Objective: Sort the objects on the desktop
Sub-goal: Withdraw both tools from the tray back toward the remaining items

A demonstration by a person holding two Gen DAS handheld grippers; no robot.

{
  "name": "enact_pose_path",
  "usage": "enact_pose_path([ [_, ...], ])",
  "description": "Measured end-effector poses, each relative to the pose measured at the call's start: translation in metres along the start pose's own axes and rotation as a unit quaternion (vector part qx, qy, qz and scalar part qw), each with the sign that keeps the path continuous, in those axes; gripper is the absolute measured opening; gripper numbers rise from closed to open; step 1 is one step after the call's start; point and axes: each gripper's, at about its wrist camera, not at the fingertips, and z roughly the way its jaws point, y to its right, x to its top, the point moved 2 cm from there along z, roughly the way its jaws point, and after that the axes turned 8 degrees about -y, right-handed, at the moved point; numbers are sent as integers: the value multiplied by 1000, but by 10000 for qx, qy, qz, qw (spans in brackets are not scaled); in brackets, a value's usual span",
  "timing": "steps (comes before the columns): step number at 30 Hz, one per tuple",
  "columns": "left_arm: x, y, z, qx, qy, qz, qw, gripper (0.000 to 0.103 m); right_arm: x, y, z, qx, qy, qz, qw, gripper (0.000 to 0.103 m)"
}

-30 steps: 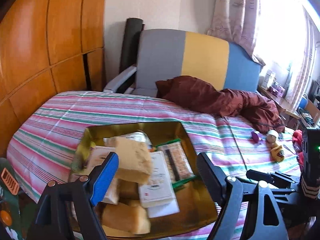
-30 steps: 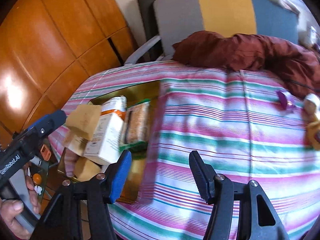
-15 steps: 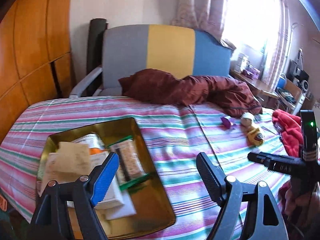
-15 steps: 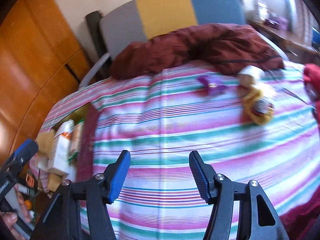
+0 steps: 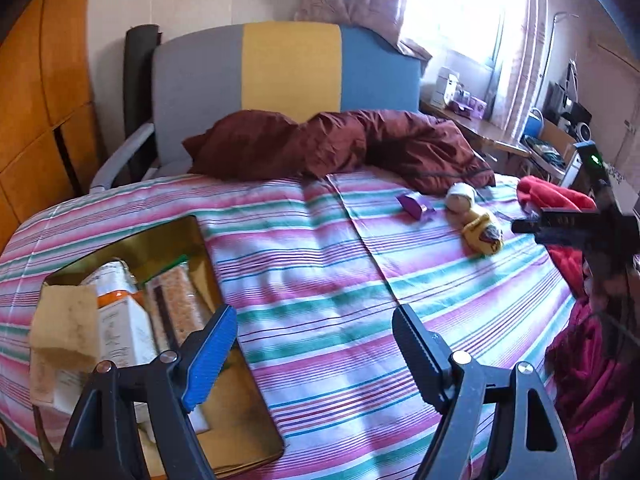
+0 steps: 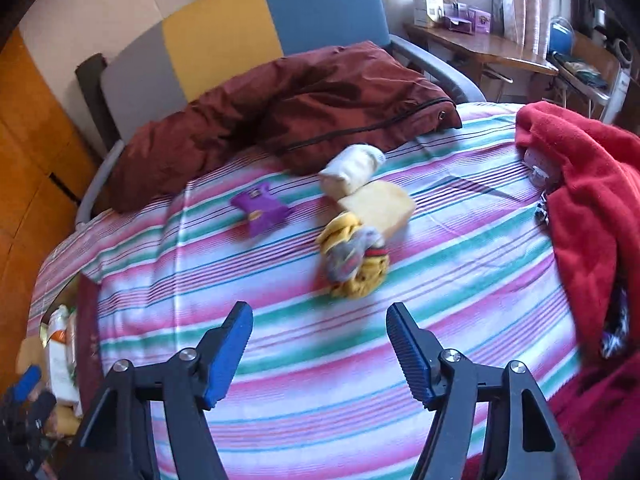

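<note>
A gold tin tray (image 5: pixel 168 240) lies on the striped bed at the left, holding boxes, a snack pack (image 5: pixel 176 304) and tan sponge blocks (image 5: pixel 66 320). My left gripper (image 5: pixel 314 340) is open and empty just right of the tray. My right gripper (image 6: pixel 320 344) is open and empty, hovering short of a yellow-and-grey rolled sock bundle (image 6: pixel 354 260). A tan sponge block (image 6: pixel 380 208), a white roll (image 6: pixel 352 168) and a purple item (image 6: pixel 260 208) lie beyond the bundle. The same bundle (image 5: pixel 482 232) and purple item (image 5: pixel 414 206) show in the left wrist view.
A maroon jacket (image 6: pixel 280 112) lies across the far side of the bed before a grey, yellow and blue headboard (image 5: pixel 288 68). A red blanket (image 6: pixel 588 176) is heaped on the right. A cluttered desk (image 6: pixel 488 44) stands at the far right. Wooden panelling (image 5: pixel 36 100) lines the left.
Both grippers have swung to the right, away from the tray. The right gripper now faces the sock bundle and sponge block. The sponge block once near the left fingers now rests in the tray.
</note>
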Motion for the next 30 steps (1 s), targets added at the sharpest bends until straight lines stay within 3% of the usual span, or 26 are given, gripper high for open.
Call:
enact_pose_path([
  [3,3,4,7,-47,-71,37,10000,81,14,9,20,-68,-173,149,9997,79],
  [10,12,17,28,-72,-262,174,9995,81,38,20,70,-387,-430,197,9981,79],
  [18,30,39,53,-189,-398,356,9984,80,45,25,90,-389,-548,53,9977,60],
  [20,35,45,59,-206,-417,385,9982,80,46,24,94,-350,-571,45,9977,47],
  [24,45,52,72,-277,-471,356,9979,74,46,18,96,-456,-608,-92,9971,41],
  [30,63,61,96,-233,-606,448,9969,67,45,18,87,-260,-668,5,9974,38],
])
